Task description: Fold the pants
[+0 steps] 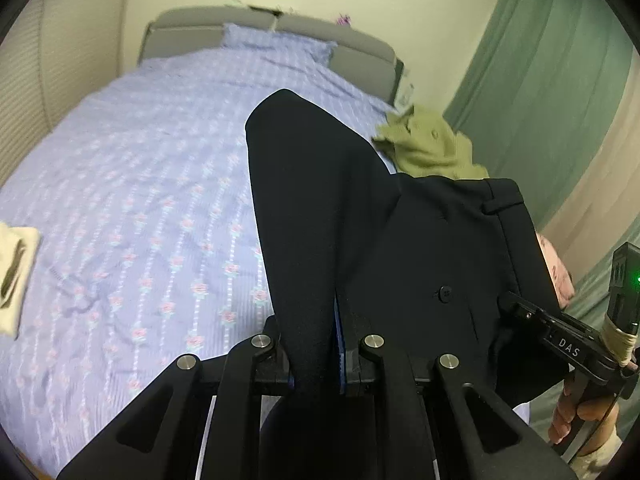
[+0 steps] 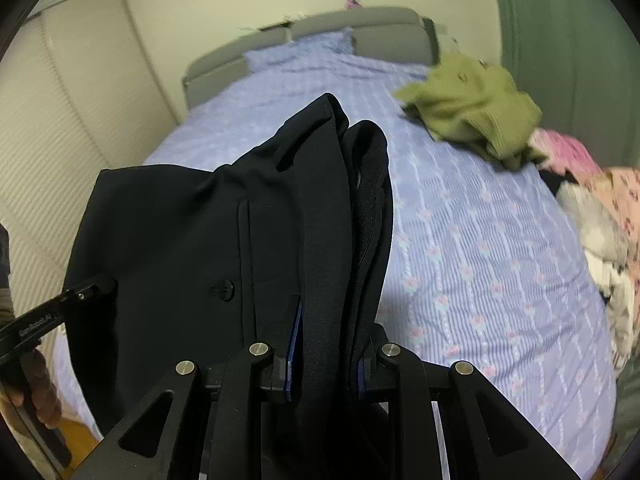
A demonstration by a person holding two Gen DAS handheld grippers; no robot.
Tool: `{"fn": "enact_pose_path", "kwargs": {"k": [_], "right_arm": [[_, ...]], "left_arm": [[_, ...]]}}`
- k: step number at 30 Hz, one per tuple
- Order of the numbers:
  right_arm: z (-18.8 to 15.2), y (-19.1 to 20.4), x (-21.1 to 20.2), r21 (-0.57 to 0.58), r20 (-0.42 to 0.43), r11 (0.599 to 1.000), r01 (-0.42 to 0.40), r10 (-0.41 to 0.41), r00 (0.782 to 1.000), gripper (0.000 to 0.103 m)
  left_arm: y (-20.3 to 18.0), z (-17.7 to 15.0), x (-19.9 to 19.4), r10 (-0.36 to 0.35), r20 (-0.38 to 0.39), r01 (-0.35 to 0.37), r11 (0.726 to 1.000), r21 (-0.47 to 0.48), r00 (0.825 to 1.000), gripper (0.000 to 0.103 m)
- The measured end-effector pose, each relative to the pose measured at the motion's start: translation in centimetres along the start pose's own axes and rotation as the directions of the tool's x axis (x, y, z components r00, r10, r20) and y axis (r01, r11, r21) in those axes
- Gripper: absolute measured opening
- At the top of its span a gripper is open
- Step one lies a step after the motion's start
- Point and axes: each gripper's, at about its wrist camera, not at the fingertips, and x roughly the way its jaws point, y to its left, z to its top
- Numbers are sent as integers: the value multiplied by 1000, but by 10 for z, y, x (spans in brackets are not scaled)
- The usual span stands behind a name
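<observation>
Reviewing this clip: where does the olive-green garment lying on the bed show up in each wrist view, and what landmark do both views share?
Left wrist view: the olive-green garment sits right of centre in the upper half, just above the black pants.
Right wrist view: it lies upper right, near the green curtain.
Shared landmark: the grey headboard at the far end of the bed.

bed [image 1: 132, 184]: wide middle bare, open to a gripper. right edge blocked by green garment [image 2: 472, 104] and, nearer the foot, a pink clothes pile [image 2: 600, 208]. left edge: cream cloth [image 1: 16, 268]. pillow [image 1: 276, 44] at head.
</observation>
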Motion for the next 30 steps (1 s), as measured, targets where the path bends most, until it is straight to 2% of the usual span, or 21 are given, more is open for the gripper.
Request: {"fn": "enact_pose_path", "kwargs": {"k": [8, 14, 22, 26, 30], "right_arm": [[-3, 64, -41, -118, 37, 991, -56, 61, 997, 22], [-21, 139, -53, -147, 47, 986, -81, 89, 995, 22], [-61, 255, -55, -98, 66, 992, -83, 89, 994, 22], [-71, 308, -50, -108, 44, 988, -114, 120, 992, 22], [-70, 345, -45, -159, 32, 976, -150, 157, 987, 22]], "left_arm": [[36, -23, -73, 51, 86, -44, 996, -79, 995, 15], [104, -40, -125, 58, 110, -48, 995, -88, 992, 15], [194, -50, -170, 68, 91, -65, 997, -33, 994, 15], [236, -51, -195, 94, 93, -90, 995, -50, 991, 14], [269, -56, -215, 115, 125, -101, 988, -118, 985, 14]]}}
